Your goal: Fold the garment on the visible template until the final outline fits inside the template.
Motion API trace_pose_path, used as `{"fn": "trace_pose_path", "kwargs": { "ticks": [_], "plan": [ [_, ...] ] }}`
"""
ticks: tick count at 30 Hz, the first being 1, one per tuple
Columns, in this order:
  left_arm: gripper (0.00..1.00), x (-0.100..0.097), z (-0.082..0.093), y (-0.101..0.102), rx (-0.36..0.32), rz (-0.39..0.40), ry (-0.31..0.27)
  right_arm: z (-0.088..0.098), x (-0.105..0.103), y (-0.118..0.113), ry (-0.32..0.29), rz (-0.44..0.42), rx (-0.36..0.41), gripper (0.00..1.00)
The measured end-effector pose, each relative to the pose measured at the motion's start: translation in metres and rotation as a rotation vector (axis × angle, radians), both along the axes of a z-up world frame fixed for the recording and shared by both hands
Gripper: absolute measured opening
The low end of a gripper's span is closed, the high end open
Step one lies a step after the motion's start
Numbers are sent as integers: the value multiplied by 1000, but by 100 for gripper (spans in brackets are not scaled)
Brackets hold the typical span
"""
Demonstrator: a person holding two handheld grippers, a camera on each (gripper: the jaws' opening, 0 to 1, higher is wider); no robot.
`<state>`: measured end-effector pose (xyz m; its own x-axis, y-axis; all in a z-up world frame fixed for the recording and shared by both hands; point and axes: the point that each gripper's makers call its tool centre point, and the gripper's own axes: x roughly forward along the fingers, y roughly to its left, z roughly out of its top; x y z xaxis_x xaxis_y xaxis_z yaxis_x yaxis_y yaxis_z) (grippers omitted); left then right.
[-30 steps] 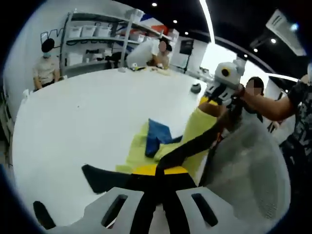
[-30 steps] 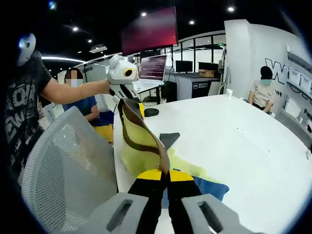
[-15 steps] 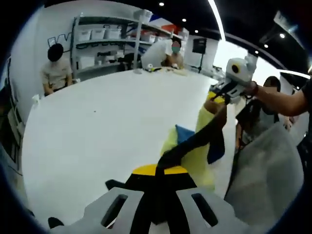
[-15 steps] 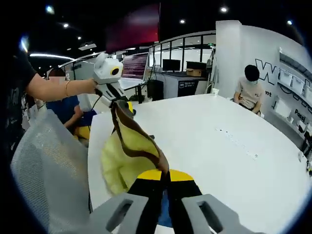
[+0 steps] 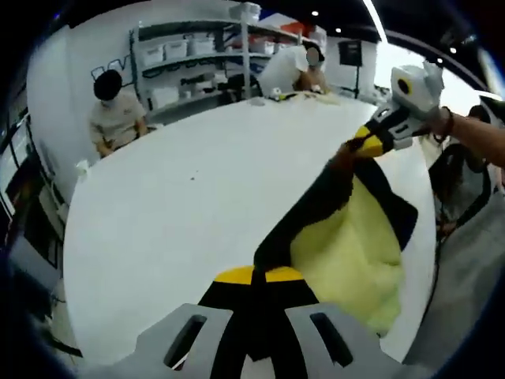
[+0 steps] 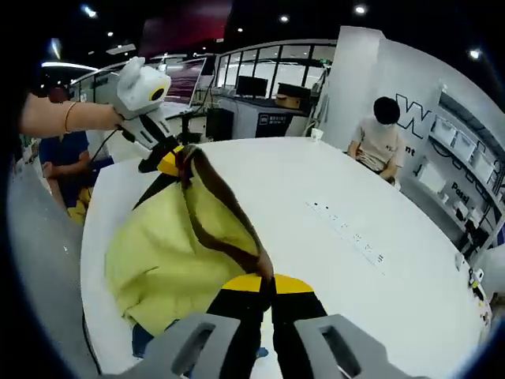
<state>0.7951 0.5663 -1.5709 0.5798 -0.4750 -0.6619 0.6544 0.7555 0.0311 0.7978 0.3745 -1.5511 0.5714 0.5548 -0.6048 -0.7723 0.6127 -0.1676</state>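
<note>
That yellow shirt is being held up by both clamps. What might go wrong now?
The garment hangs stretched between the left gripper and right gripper, each pinching only its dark trim; a slip would drop it in a heap. It also hangs near the table edge, so it might slide off.

My left hand-held gripper (image 5: pixel 254 276) has grey slotted jaws with black-and-yellow tips. My right hand-held gripper (image 6: pixel 267 286) matches; its white housing (image 5: pixel 417 79) sits above a bracelet (image 5: pixel 447 125).
</note>
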Motion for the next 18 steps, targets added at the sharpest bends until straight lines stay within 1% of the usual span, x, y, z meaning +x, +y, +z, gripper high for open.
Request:
{"fn": "trace_pose_path", "kwargs": {
  "ticks": [2, 4, 5, 6, 7, 8, 9, 10, 11, 12, 14, 16, 17, 18],
  "plan": [
    [1, 9, -4, 1, -4, 21, -11, -6, 9, 1, 5, -16, 3, 0],
    [1, 13, -8, 3, 8, 46, -12, -11, 15, -2, 11, -43, -3, 0],
    [1, 23, -18, 6, 21, 74, -4, -16, 23, -4, 7, -76, -3, 0],
    [1, 24, -20, 5, 21, 77, -1, -17, 25, -4, 6, -80, -1, 0],
    [1, 24, -22, 3, 20, 79, 1, -23, 36, -5, 9, -106, 4, 0],
    [1, 25, -25, 3, 27, 92, 2, -25, 42, -6, 9, -119, 2, 0],
    [1, 34, -29, 6, 45, 101, -9, -28, 47, -6, 0, -125, -6, 0],
    [1, 39, -33, 11, 70, 134, -7, -33, 52, -8, -3, -137, -18, 0],
    [1, 43, -37, 9, 77, 134, -10, -36, 55, -9, -5, -145, -26, 0],
    [1, 45, -38, 8, 77, 138, -13, -37, 53, -6, -7, -145, -26, 0],
    [1, 47, -41, 9, 92, 155, -8, -39, 56, -5, -20, -162, -29, 0],
    [1, 56, -43, 10, 75, 189, -10, -41, 63, -7, -33, -172, -49, 0],
    [1, 53, -42, 10, 59, 226, 2, -40, 68, -5, -42, -171, -51, 0],
    [1, 54, -43, 10, 62, 231, -2, -37, 72, -4, -58, -177, -46, 0]
  ]
}}
